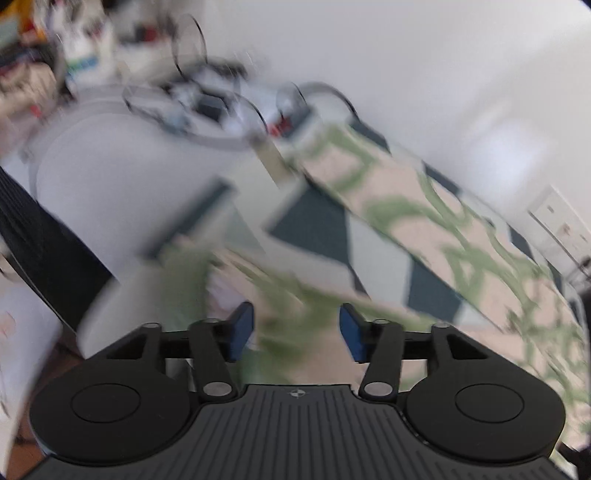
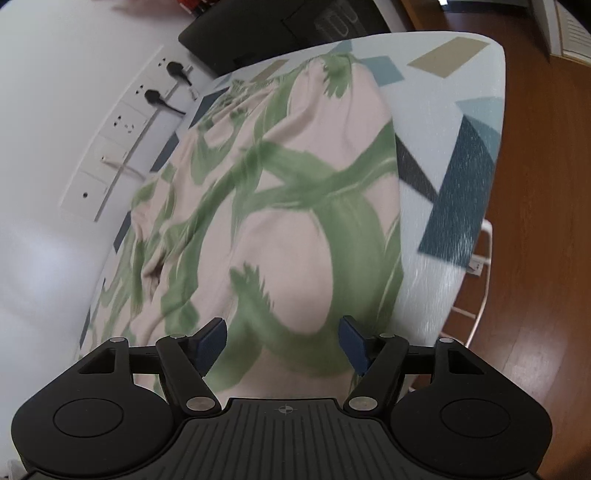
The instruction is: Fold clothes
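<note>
A pale pink garment with a green leaf print (image 2: 280, 206) lies along an ironing board (image 2: 476, 122) with a blue and tan geometric cover. My right gripper (image 2: 283, 343) is open just above the near part of the garment, with cloth showing between its blue pads (image 2: 213, 341). In the blurred left wrist view the same garment (image 1: 436, 229) stretches across the board (image 1: 314, 225) from the far middle to the right. My left gripper (image 1: 296, 330) is open over a bunched part of the cloth, holding nothing.
A white wall with a row of sockets and black plugs (image 2: 162, 99) runs along the board's left side. A dark case (image 2: 280, 29) sits beyond the board's far end. Wooden floor (image 2: 539, 184) lies to the right. Cluttered white furniture (image 1: 110, 147) stands behind the board.
</note>
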{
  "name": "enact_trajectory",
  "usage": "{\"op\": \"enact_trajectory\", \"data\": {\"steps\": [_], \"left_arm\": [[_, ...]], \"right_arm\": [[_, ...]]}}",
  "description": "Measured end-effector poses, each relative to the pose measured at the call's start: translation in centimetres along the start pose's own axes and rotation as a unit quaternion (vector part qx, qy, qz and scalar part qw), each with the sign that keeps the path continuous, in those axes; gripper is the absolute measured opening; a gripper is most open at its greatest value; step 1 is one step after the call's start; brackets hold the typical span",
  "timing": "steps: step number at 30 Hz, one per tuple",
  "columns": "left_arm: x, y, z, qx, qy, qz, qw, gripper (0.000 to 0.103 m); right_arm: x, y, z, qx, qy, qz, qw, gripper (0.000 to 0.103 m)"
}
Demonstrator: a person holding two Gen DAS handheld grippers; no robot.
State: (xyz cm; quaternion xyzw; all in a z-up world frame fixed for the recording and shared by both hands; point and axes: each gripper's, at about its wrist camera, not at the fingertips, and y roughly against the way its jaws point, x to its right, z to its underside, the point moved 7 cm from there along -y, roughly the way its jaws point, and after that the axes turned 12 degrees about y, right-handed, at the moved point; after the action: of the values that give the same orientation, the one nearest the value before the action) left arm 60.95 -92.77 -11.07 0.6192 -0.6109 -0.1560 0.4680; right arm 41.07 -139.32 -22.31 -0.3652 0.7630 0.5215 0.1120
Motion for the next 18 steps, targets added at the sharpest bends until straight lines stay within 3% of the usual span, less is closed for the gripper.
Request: {"op": "enact_trajectory", "data": {"steps": [9, 12, 15, 18], "left_arm": [[2.3, -1.6, 7.1, -0.103, -0.059, 0.046, 0.9919, 0.061], [2.7, -1.9, 9.0, -0.110, -0.079, 0.047, 0.9897, 0.070], [3.3, -2.4, 10.7, -0.118, -0.090, 0.037, 0.9882, 0.072], [4.4, -3.1, 12.0, -0.129, -0.088, 0.042, 0.9868, 0.075]], "right_arm": [[2.6, 3.4, -0.8, 0.024, -0.006, 0.019, 1.000, 0.064], [4.5, 5.1, -1.6, 0.046, -0.005, 0.040, 0.998, 0.064], [6.4, 6.7, -2.5, 0.065, 0.010, 0.069, 0.995, 0.064], [8.0, 8.1, -3.4, 0.082, 0.034, 0.101, 0.991, 0.074]]}}
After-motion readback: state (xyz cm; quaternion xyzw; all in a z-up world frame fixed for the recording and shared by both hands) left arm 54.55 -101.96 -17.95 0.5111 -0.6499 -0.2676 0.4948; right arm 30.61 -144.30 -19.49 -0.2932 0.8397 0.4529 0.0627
